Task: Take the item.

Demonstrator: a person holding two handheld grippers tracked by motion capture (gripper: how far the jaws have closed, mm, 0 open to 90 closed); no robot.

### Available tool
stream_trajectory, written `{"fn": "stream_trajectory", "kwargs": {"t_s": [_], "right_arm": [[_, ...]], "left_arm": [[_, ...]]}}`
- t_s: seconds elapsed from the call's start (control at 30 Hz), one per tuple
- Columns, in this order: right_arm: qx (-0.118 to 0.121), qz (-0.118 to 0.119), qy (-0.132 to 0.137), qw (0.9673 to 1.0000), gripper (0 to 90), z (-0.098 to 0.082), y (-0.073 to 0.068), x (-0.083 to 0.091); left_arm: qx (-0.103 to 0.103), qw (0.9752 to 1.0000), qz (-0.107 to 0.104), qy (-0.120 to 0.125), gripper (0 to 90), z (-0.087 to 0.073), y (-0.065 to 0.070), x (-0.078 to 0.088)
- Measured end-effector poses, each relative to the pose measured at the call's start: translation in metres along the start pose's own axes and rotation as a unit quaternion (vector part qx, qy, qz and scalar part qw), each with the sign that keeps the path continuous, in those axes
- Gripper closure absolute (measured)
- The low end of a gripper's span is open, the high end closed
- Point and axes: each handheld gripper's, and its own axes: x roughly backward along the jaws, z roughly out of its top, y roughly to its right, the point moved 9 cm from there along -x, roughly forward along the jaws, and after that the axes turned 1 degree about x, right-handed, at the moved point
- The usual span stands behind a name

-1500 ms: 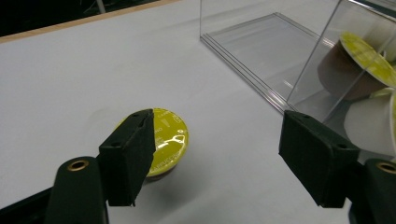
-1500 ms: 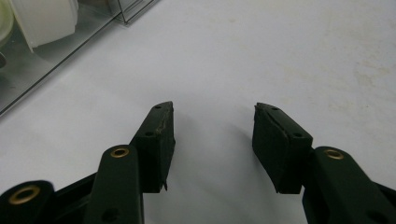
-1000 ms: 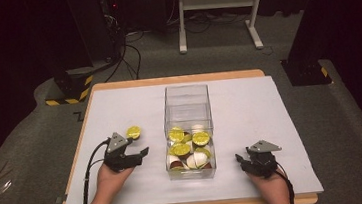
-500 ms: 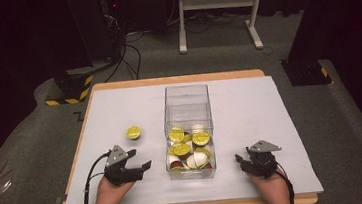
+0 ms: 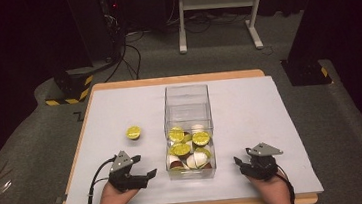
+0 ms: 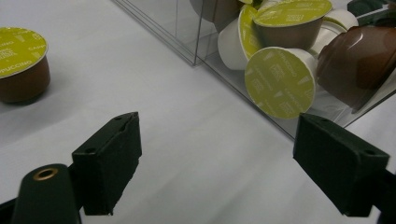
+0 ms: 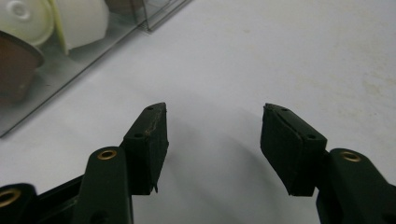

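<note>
**Both grippers empty beside the capsule box**

High view. Left gripper (image 5: 141, 177) low over the white table cover (image 5: 249, 105), near the front edge, jaws spread and just widened further, nothing between them. Just to its right, apart from it, the clear box (image 5: 189, 131), tall and open-topped, its bottom heaped with coffee capsules (image 5: 188, 149): green lids, white cups, brown cups. Alone on the cover, left of the box and farther back than the left gripper, the loose capsule (image 5: 133, 132), green lid up, well apart from both tools. Right gripper (image 5: 247, 163) on the far side of the box, also near the front edge, jaws parted and lately opened a little more, nothing held. Between each gripper and the heap, the box wall. Black cable trailing off the left gripper toward the table's front edge. Wooden table rim showing around the cover. Beyond, grey carpet, a white metal stand (image 5: 218, 13), dark cabinets, yellow-and-black striped blocks (image 5: 69, 87) on the floor at back left.

Left gripper view. Two black pads (image 6: 109, 161) far apart, bare white cover between. Loose capsule (image 6: 21, 63) up at the left, upright, brown body, green lid. Box wall (image 6: 187, 42) slanting across the top right, capsules pressed behind it, one green lid facing out.

Right gripper view. Pads (image 7: 149, 140) parted over bare cover, slightly stained. Box corner (image 7: 154, 21) at the upper left, white and brown capsules behind the wall.
</note>
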Motion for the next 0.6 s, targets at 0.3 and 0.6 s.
{"fn": "stream_trajectory", "kwargs": {"t_s": [0.3, 0.6], "right_arm": [[0.012, 0.025, 0.02, 0.9994, 38.4, 0.006, -0.023, 0.011], [0.015, 0.05, 0.018, 0.9985, 34.6, 0.003, -0.037, 0.015]], "left_arm": [[-0.014, 0.9999, -0.001, -0.006, 13.8, -0.007, 0.007, -0.004], [-0.029, 0.9995, -0.013, -0.004, 13.6, -0.006, 0.018, -0.009]]}}
